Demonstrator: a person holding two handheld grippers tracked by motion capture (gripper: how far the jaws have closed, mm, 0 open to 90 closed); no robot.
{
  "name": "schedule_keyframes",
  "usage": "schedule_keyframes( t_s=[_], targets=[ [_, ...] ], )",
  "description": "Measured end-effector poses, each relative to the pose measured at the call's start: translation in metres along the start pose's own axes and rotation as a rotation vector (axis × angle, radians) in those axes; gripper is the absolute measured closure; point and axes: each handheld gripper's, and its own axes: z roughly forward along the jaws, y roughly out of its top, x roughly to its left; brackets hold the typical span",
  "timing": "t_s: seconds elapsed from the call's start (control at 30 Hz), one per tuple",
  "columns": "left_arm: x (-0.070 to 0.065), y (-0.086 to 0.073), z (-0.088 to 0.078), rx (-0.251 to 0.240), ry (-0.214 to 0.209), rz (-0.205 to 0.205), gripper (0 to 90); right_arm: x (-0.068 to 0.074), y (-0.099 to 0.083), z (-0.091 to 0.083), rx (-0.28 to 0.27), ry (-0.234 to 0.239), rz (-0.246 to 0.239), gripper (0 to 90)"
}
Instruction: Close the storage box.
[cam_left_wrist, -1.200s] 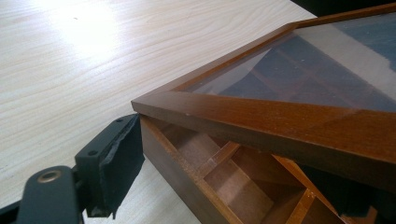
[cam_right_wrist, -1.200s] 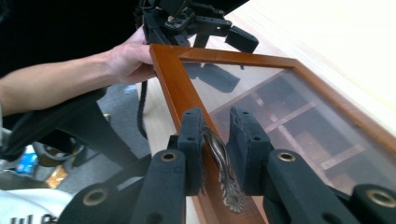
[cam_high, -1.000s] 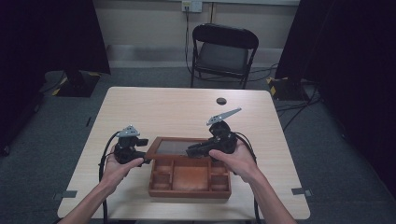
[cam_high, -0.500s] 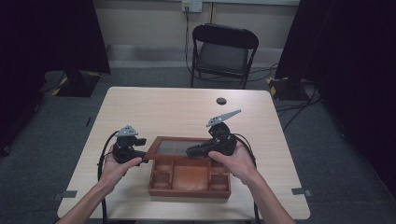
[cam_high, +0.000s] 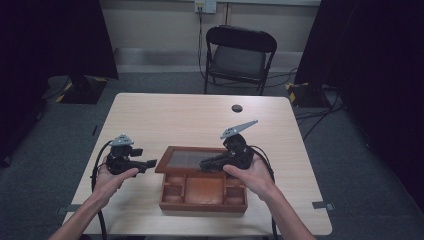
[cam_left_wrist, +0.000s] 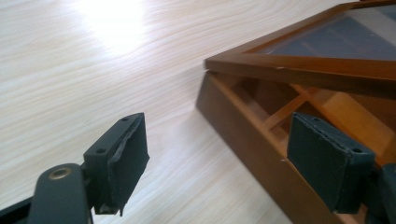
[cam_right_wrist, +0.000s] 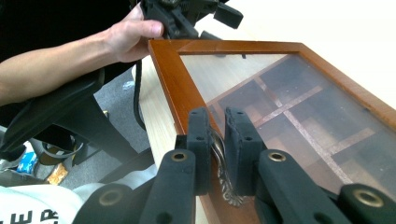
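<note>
Wooden box (cam_high: 203, 192): glass lid (cam_right_wrist: 289, 98) is held raised by its metal handle (cam_right_wrist: 219, 154), clamped in right gripper (cam_right_wrist: 215, 140). Compartments seen empty. Left gripper (cam_left_wrist: 217, 158) is spread wide beside the box.

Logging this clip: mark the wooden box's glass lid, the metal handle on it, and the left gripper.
glass lid (cam_right_wrist: 299, 107), right gripper view, on the pane.
metal handle (cam_right_wrist: 219, 156), right gripper view, between the closed pads.
left gripper (cam_left_wrist: 217, 158), left gripper view, midway between its open fingertips.

The right tool (cam_high: 212, 165) has raised the lid (cam_high: 187, 160) slightly higher.
</note>
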Motion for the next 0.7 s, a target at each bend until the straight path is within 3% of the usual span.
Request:
schedule_keyframes(
  t_s=[0.7],
  targets=[
    [0.002, 0.001, 0.004, 0.016, -0.002, -0.003, 20.2, 0.003, -0.029, 0.016, 0.083, -0.015, -0.029, 81.5]
  ],
)
